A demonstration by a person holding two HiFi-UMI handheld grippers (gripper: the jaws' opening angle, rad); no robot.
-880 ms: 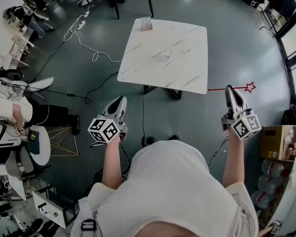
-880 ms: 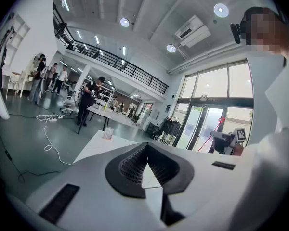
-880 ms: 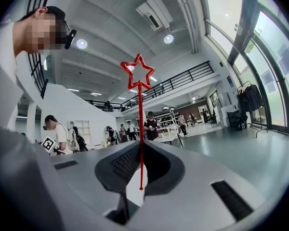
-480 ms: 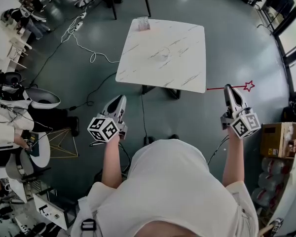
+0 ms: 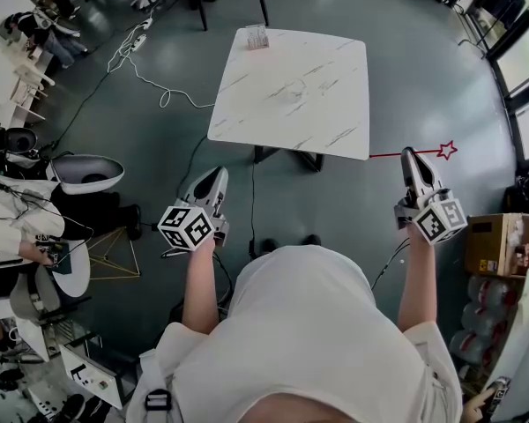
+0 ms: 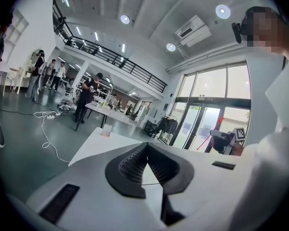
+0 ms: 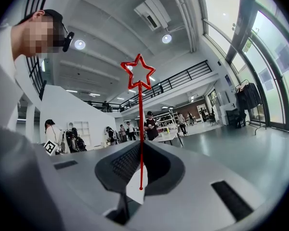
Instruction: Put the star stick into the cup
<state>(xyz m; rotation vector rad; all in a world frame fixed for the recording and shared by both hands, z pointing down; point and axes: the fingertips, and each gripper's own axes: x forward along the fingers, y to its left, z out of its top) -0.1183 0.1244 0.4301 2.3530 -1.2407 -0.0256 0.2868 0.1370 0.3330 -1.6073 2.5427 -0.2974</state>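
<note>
Nearest are two grippers, held up in front of the person. The left gripper (image 5: 217, 179) is clenched on nothing, its jaws meeting at the tips. The right gripper (image 5: 411, 159) grasps the one star stick (image 5: 388, 156) on its shaft. The stick lies crosswise, with its red star out to the right and its plain end pointing left toward the near right corner of the one desk (image 5: 291, 95). One cup (image 5: 257, 39) sits at the desk's far left corner.
</note>
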